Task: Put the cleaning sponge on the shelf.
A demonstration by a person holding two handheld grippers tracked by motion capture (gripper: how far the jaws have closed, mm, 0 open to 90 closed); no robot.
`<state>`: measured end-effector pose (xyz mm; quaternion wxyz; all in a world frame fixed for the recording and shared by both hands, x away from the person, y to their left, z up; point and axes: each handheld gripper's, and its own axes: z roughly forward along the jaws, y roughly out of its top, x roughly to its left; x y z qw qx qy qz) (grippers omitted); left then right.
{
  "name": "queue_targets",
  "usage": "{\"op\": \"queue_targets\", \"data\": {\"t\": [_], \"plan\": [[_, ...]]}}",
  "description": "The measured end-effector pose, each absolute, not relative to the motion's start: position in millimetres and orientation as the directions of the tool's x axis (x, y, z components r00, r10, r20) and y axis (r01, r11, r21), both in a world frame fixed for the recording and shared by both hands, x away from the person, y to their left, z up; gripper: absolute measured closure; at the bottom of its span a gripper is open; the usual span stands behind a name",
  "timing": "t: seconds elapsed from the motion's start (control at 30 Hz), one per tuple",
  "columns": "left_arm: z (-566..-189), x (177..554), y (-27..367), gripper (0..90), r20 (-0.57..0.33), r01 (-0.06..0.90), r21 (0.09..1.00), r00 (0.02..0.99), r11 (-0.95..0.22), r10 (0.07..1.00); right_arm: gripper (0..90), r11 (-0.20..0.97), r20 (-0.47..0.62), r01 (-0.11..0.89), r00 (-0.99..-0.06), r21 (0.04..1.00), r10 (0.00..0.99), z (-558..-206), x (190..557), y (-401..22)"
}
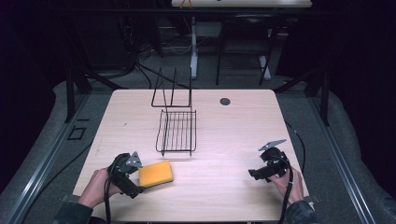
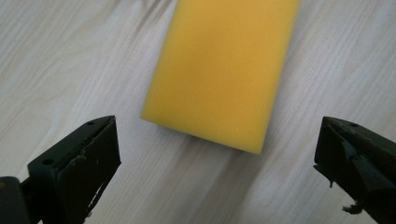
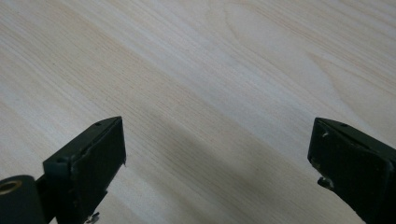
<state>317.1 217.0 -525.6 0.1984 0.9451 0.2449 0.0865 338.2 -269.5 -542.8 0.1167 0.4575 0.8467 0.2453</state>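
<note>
The yellow sponge [image 1: 156, 174] lies flat on the wooden table [image 1: 224, 140], near the front edge at about seven o'clock from the table's middle, with the black wire rack [image 1: 177, 132] standing just beyond it at roughly one o'clock. The left gripper [image 1: 135, 186] sits at the sponge's nine o'clock side. In the left gripper view its jaws stand wide apart, holding nothing, and the sponge [image 2: 219, 70] lies ahead of them at twelve o'clock, its near short edge just short of the gap and not yet between the pads. The right gripper [image 1: 254, 173] rests well apart, at about three o'clock from the sponge. Its jaws are also spread wide over bare wood, with nothing between them.

Several things could go wrong with a grasp from here. The sponge sits skewed to the jaw line, so if the jaws close before moving further over it, they may catch only a corner and let it pivot or slip out. Pushing forward too low could shove the light sponge across the table toward the rack instead of straddling it. Foam also compresses, so a shallow pinch may hold weakly and the sponge could drop on lifting. The rack's thin wires could snag a sponge carried too low.
</note>
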Motion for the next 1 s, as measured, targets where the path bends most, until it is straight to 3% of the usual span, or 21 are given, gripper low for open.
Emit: {"op": "queue_targets", "data": {"t": [0.3, 0.77, 1.0], "plan": [[-531, 331, 196, 0.0, 0.068, 0.383, 0.407, 0.893, -0.829, 0.445, 4.6, 0.463, 0.032, 0.715, -0.559, 0.524, 0.828, -543, 337, -269], [-548, 338, 199, 0.2, 0.057, 0.403, 0.35, 0.892, -0.846, 0.449, 6.6, 0.462, 0.035, 0.722, -0.556, 0.514, 0.831, -544, 338, -272], [-549, 337, 198, 14.0, 0.07, 0.393, 0.344, 0.895, -0.853, 0.441, 9.0, 0.464, 0.038, 0.725, -0.558, 0.509, 0.829, -546, 338, -272]]}}
